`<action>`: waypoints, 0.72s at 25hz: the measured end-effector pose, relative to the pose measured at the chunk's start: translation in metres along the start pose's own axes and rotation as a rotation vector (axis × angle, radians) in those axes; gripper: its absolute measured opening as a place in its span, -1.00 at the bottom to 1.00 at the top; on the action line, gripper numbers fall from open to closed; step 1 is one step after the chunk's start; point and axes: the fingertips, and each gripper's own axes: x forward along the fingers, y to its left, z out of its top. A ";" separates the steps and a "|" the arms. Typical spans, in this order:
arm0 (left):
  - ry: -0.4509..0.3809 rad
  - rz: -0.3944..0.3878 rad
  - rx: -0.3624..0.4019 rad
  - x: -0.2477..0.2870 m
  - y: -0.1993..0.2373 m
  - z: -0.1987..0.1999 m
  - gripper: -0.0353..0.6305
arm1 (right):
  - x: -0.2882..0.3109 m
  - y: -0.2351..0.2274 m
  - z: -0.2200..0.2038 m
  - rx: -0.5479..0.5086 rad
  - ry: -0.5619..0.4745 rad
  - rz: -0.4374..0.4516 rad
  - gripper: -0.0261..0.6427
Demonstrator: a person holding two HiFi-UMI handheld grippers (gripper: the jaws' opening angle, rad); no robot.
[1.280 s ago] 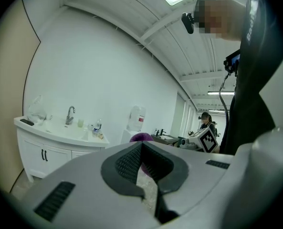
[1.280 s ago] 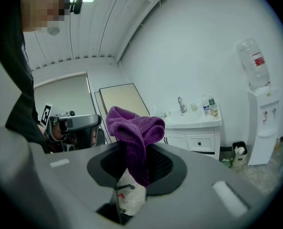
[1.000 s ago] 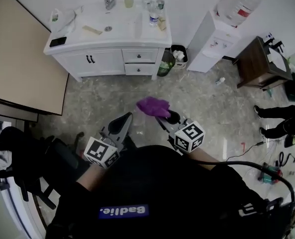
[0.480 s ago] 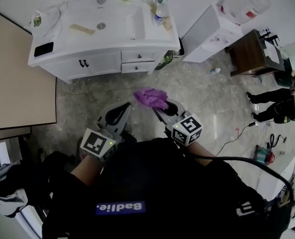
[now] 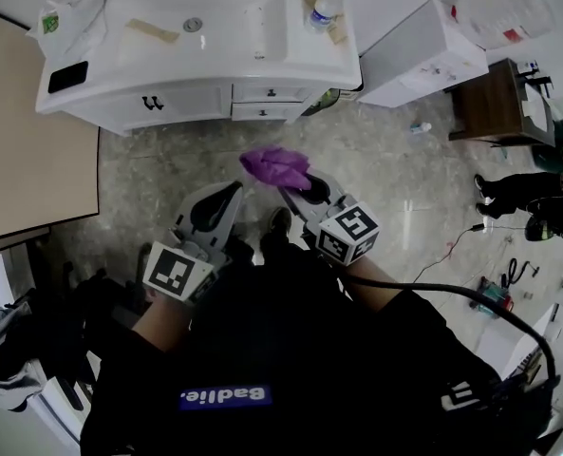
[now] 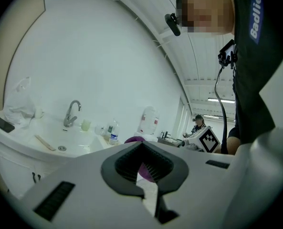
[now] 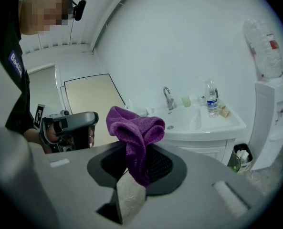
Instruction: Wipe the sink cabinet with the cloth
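The white sink cabinet (image 5: pixel 196 98) with dark door handles stands ahead across the top of the head view. A crumpled purple cloth (image 5: pixel 274 167) hangs in the air over the stone floor, short of the cabinet front. My right gripper (image 5: pixel 295 186) is shut on the cloth (image 7: pixel 134 130), which bunches up above its jaws in the right gripper view, with the cabinet (image 7: pixel 203 144) behind. My left gripper (image 5: pixel 226 200) is beside it to the left, shut with nothing in it (image 6: pixel 142 144). The left gripper view shows the basin top (image 6: pixel 50 137) and tap.
On the countertop lie a black phone (image 5: pixel 67 76), a plastic bag, a water bottle (image 5: pixel 326 6) and small items. A white water dispenser (image 5: pixel 423 55) stands right of the cabinet, a wooden table (image 5: pixel 495 103) farther right. A beige panel (image 5: pixel 25 160) is at left. Cables (image 5: pixel 452 255) cross the floor.
The person has stepped closer to the cabinet, which now fills more of the view's top. Both grippers and the cloth moved forward with them, grips unchanged.
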 end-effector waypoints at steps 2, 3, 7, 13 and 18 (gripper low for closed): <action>-0.004 0.023 -0.005 0.009 0.007 -0.011 -0.88 | 0.010 -0.014 -0.009 0.003 0.008 0.019 -0.66; -0.003 0.036 -0.010 0.014 0.010 -0.017 -0.88 | 0.015 -0.021 -0.015 0.006 0.011 0.030 -0.66; -0.015 0.081 -0.013 0.039 0.023 -0.036 -0.88 | 0.036 -0.059 -0.036 0.025 0.015 0.059 -0.67; -0.022 0.113 -0.009 0.078 0.054 -0.083 -0.88 | 0.079 -0.118 -0.087 0.036 0.038 0.077 -0.67; -0.013 0.103 -0.015 0.104 0.082 -0.130 -0.88 | 0.121 -0.155 -0.126 0.046 0.031 0.062 -0.67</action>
